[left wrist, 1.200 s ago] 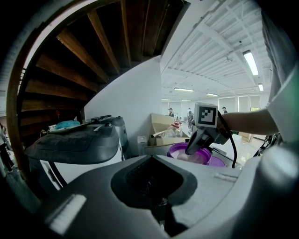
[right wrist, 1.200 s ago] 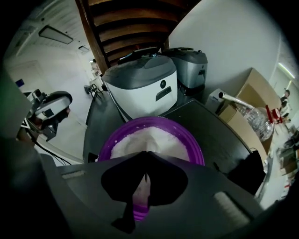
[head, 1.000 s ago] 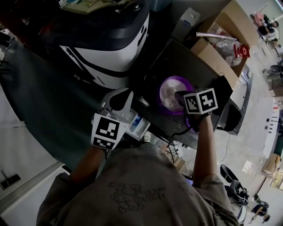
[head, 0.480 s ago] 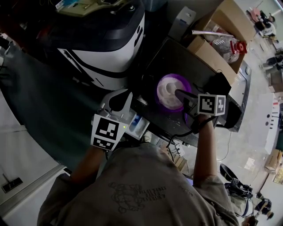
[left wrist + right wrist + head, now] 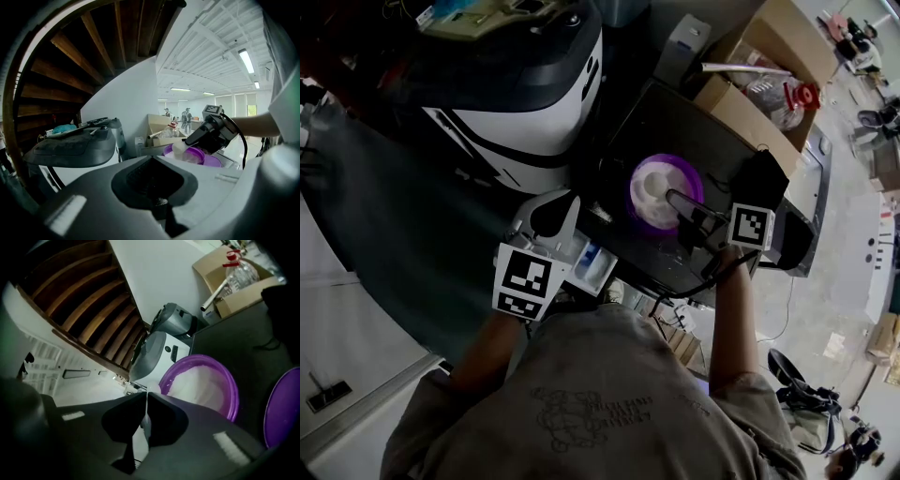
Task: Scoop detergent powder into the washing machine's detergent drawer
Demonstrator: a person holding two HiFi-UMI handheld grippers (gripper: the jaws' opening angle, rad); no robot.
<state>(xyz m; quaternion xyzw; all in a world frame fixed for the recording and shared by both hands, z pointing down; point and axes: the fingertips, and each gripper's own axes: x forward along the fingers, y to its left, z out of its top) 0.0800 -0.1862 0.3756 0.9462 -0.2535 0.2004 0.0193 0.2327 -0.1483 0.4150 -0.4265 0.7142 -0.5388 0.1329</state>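
A person is seen from above with one gripper held in each hand. The right gripper point(image 5: 677, 200) is shown at centre right of the head view, its jaws closed tightly on the thin handle of one white plastic scoop point(image 5: 145, 426). In the right gripper view the handle is seen edge-on as a pale strip running up the lower centre of the frame, along the line of the jaws. In the left gripper view the scoop's rounded bowl point(image 5: 180, 148) is pointed away from the gripper and held at the rim of one round purple tub point(image 5: 634, 199). The tub is filled with white powder point(image 5: 204, 383) and is set on a dark flat top. One purple lid point(image 5: 282, 405) is laid flat just beside it, at the right edge of the right gripper view.

The left gripper point(image 5: 553, 208) is placed at lower left of centre, its grey jaws brought together with nothing seen between them. One pale detergent drawer point(image 5: 592, 264) with a blue part is found just right of it. One white and dark washing machine point(image 5: 520, 112) is seen at upper left, and an open cardboard box point(image 5: 769, 89) at upper right.
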